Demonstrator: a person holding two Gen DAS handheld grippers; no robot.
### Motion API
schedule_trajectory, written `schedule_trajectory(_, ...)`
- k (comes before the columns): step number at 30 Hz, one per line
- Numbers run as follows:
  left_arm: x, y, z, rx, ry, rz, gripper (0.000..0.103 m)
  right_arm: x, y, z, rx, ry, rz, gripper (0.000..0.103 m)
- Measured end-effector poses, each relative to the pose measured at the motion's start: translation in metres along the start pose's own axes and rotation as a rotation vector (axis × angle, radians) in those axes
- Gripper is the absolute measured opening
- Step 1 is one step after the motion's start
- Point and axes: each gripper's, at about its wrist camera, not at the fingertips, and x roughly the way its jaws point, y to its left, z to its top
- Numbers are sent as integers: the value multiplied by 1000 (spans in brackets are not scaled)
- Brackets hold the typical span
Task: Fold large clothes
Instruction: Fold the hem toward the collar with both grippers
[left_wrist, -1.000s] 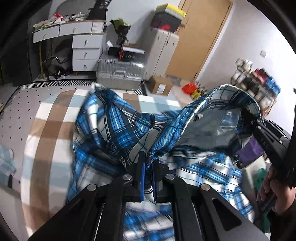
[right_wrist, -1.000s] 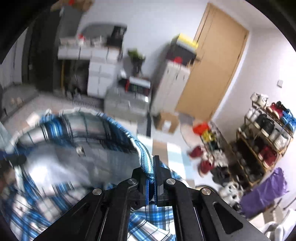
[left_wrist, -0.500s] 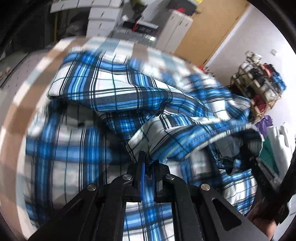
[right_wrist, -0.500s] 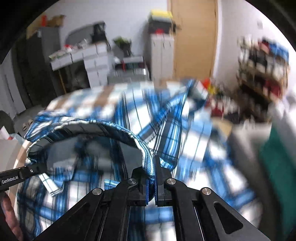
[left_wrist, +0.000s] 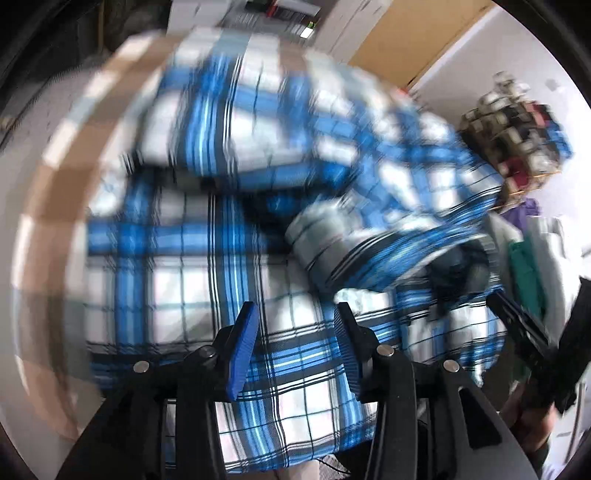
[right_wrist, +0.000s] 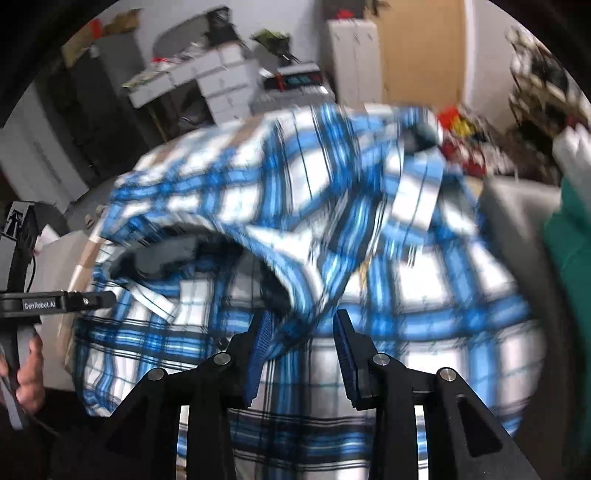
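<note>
Both tongs stand with their jaws parting over a blue, white and black plaid shirt (left_wrist: 236, 236) that lies spread and bunched on a bed with a brown, pale blue and white checked cover (left_wrist: 55, 184). On the left gripper (left_wrist: 293, 345) the blue pads sit clearly apart, and the flat cloth of the shirt shows in the gap beneath them without being pinched by either pad. On the right gripper (right_wrist: 301, 349) the jaws are likewise opening; a fold of the shirt's edge droops into the gap and lies against the left-hand pad, while the right-hand pad stands clear of it, so nothing is clamped. From the left wrist view the right gripper appears at the right edge, black and angled down toward the shirt, with a hand (left_wrist: 532, 417) around its handle. From the right wrist view the left gripper (right_wrist: 99, 300) reaches in from the left edge toward the cloth, and fingers (right_wrist: 27, 373) grip its grey handle. The shirt's upper layers are rumpled, with a grey lining visible inside an open fold. Both pictures are blurred. Behind the bed stand white drawers (right_wrist: 225, 85), a wooden door (right_wrist: 421, 48) and a rack of shoes (left_wrist: 517, 136).
</note>
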Motion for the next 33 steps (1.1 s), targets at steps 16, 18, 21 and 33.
schedule_trajectory(16,66,-42,35,163,-35,67,59,95,-48,137,-8,116,-202,54)
schedule_trajectory(18,75,-39,37,170,4,71,59,111,-62,117,30,189,-190,42)
schedule_trajectory(21,78,-29,33,202,51,110,59,132,-81,77,106,288,-149,36)
schedule_trajectory(33,46,6,25,229,52,107,59,101,-74,41,101,383,-71,37)
